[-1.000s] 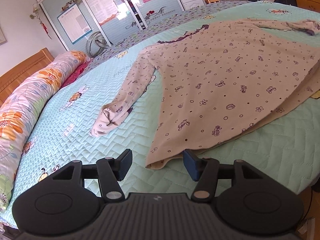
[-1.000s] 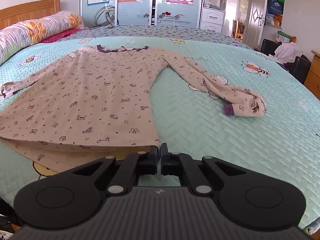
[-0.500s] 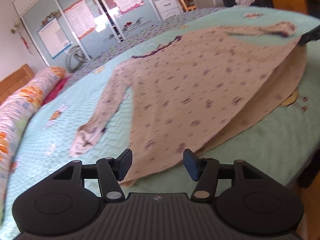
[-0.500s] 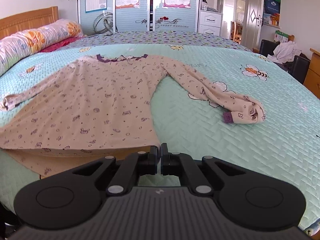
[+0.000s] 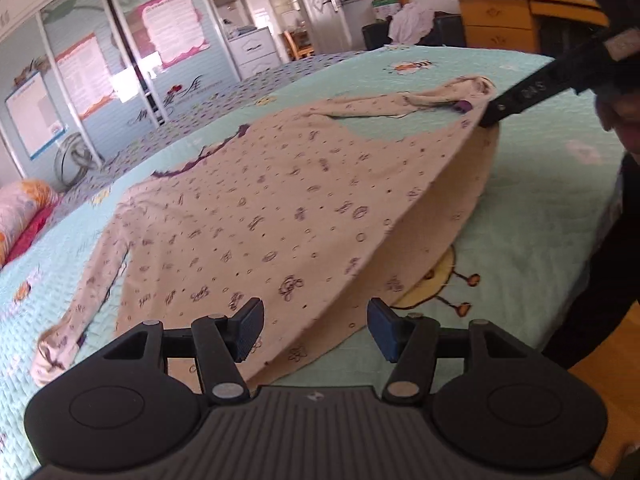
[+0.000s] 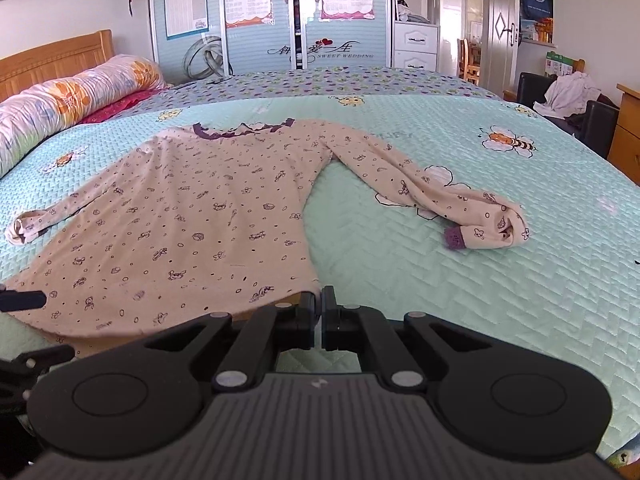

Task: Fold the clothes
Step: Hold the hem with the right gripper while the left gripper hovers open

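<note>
A beige long-sleeved top [image 5: 280,208] with small purple prints and a purple collar lies spread on the mint quilted bedspread [image 5: 540,208]. My right gripper [image 6: 322,304] is shut on the hem's right corner and holds it lifted off the bed. In the left wrist view, the right gripper [image 5: 486,120] shows at the upper right, with the hem hanging open below it. My left gripper [image 5: 316,328] is open just above the hem's left part, with cloth lying below the gap between its fingers. Its tip [image 6: 22,300] shows at the left edge of the right wrist view. Both sleeves [image 6: 420,192] lie out sideways.
A floral bolster [image 6: 68,100] and a wooden headboard [image 6: 52,60] lie along the bed's left side. Sliding wardrobe doors [image 6: 260,12] stand behind the bed. A wooden dresser [image 5: 504,16] and a dark chair with clothes [image 6: 572,92] are at the right. A person's dark sleeve [image 5: 600,280] is at the bed's edge.
My left gripper has swung right along the hem and now faces across the top toward the right gripper. The right gripper has raised the hem corner higher.
</note>
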### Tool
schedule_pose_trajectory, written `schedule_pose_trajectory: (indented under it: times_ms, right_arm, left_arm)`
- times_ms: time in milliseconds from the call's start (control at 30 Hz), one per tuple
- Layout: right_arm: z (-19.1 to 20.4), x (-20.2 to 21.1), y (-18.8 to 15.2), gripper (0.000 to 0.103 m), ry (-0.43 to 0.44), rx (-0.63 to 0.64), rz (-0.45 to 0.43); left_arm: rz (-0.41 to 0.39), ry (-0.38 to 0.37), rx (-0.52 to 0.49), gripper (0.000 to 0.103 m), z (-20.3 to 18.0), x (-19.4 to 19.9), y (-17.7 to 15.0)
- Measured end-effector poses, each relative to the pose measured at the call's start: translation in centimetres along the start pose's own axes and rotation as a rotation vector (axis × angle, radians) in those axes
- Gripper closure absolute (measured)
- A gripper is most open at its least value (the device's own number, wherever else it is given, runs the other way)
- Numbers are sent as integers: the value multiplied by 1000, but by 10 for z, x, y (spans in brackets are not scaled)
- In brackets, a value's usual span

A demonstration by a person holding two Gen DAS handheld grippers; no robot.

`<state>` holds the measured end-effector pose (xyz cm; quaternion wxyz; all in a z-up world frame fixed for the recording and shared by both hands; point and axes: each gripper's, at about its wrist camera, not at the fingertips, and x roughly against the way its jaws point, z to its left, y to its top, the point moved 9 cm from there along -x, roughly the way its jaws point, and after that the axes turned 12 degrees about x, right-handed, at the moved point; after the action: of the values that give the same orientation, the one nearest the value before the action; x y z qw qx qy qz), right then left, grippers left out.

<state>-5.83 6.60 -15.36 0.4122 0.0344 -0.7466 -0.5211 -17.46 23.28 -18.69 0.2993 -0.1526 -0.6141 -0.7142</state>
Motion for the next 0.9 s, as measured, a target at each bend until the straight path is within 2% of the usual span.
schedule_pose_trajectory:
  times_ms: [67, 167, 267, 400, 533, 633, 800, 867, 900]
  right_arm:
    - [1, -1, 0, 102, 6, -3, -3]
    - [3, 2, -1, 102, 10, -4, -7]
    - [-1, 6, 1, 102, 4, -14, -18]
    - [-7, 10, 2, 102, 0, -32, -32]
    - [-6, 9, 0, 102, 5, -34, -28]
    - [-4, 7, -3, 102, 11, -33, -21]
    - [-1, 6, -6, 102, 8, -27, -9]
    - [-1, 6, -8, 102, 6, -25, 0]
    - [-1, 5, -10, 102, 6, -23, 5]
  left_arm:
    - [-1, 30, -26, 43, -3, -6, 3]
    - [19, 53, 1, 43, 2, -19, 4]
    - [38, 123, 22, 42, 20, -24, -5]
    - [60, 251, 47, 42, 65, -19, -25]
    - [89, 382, 176, 42, 129, -5, -49]
    - [90, 432, 269, 42, 165, 6, -62]
    - [61, 485, 318, 43, 193, 15, -66]
    - [57, 480, 312, 49, 193, 16, -65]
    - [50, 469, 317, 68, 192, 20, -64]
